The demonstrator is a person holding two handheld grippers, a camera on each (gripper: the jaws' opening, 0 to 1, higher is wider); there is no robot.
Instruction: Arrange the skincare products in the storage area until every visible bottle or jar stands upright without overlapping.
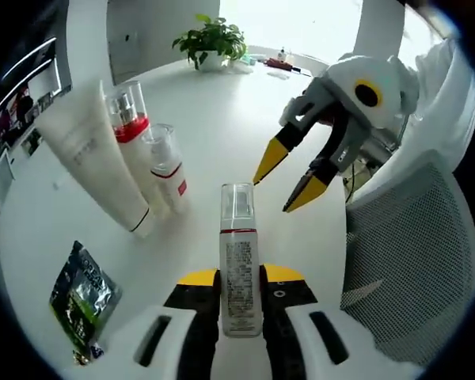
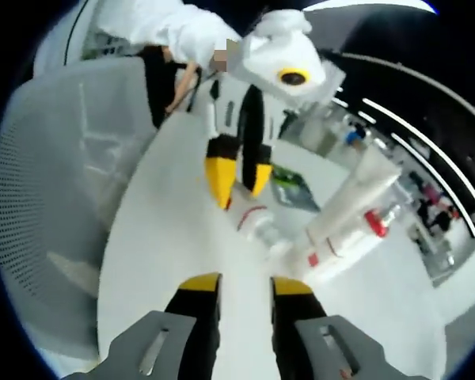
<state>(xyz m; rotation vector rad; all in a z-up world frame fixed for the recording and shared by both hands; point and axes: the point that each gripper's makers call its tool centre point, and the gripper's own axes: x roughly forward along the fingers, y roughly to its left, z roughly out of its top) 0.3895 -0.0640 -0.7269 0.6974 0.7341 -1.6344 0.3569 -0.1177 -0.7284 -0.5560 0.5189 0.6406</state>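
clear bottle (image 1: 239,261), red band, printed label, clamped in left gripper (image 1: 241,286).

Potted plant (image 1: 213,39), mesh chair (image 1: 416,261)

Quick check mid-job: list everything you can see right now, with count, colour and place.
Clear pump bottle with grey label: 1, upright on the table, between the left claw's jaws.
White squeeze tube: 1, upright, table left.
Clear bottle with red collar: 1, beside the tube.
Smaller clear bottle with red band: 1, beside it.
Green sachet: 1, flat, near left.
Potted green plant: 1, far edge.
White round table: 1.
Grey mesh chair: 1, right.
Left claw: yellow-tipped, gripping.
Right claw: open, empty, above the table.
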